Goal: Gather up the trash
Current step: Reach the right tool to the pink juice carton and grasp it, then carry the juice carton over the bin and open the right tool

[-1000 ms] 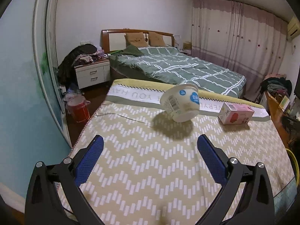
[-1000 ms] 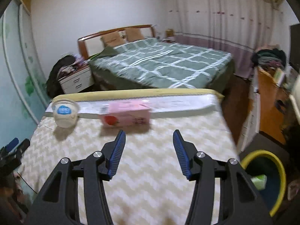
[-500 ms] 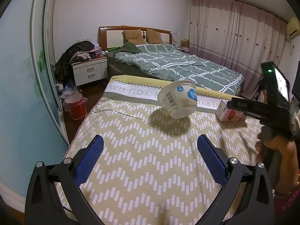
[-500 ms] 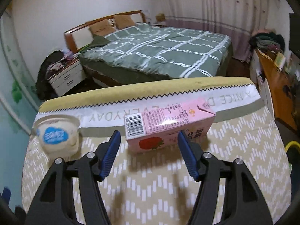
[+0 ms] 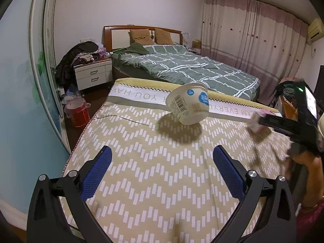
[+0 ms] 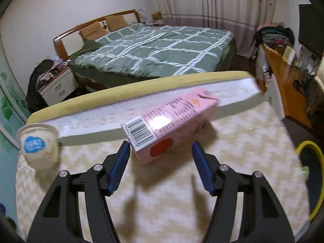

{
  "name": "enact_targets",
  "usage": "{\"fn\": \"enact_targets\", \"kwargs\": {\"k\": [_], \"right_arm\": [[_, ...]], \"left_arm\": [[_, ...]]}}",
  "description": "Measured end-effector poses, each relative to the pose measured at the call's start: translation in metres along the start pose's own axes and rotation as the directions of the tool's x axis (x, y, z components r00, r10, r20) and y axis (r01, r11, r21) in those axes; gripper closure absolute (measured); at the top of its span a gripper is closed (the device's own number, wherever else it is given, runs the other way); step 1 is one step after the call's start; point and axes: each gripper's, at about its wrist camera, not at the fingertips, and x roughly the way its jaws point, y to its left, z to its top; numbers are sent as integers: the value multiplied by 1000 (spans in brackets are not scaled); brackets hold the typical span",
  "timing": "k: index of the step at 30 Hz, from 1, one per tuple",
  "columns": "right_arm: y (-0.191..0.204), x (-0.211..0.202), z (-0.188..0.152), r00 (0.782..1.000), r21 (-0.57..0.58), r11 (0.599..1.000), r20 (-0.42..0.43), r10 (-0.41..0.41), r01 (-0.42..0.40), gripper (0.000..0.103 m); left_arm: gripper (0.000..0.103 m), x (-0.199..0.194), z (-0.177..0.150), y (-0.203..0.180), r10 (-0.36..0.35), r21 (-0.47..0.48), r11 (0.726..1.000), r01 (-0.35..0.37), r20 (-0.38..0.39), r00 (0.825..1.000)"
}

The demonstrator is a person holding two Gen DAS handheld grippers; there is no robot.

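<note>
A pink strawberry milk carton lies on its side on the chevron-patterned cloth. My right gripper is open, and the carton's barcode end sits just between its fingertips with a gap on the right side. A white paper cup with a blue label lies tipped over farther left, also visible as the cup in the right wrist view. My left gripper stays wide open with nothing in it, well short of the cup. In the left wrist view the carton is blurred and partly hidden by the right tool.
A yellow-rimmed bin stands on the floor off the surface's right side. A hand holds the right tool. Beyond the surface are a green-quilted bed, a white nightstand and a red bucket.
My right gripper has moved forward and down to the pink carton, rolled a little, and opened slightly wider. It and its hand came into the left wrist view. The left gripper stayed put.
</note>
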Motion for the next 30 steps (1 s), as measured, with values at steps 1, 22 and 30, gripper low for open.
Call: {"fn": "enact_targets", "kwargs": {"k": [1, 22, 30], "right_arm": [[-10, -2, -1, 1000, 11, 1000, 4, -14, 14, 42], [-36, 32, 10, 997, 111, 991, -10, -76, 77, 49], [-47, 3, 1, 999, 52, 998, 35, -25, 23, 64]], "left_arm": [[5, 0, 0, 0, -3, 0, 1000, 3, 0, 1000], [5, 1, -2, -5, -19, 15, 1000, 19, -12, 1000], [5, 2, -3, -8, -19, 24, 1000, 20, -17, 1000]]}}
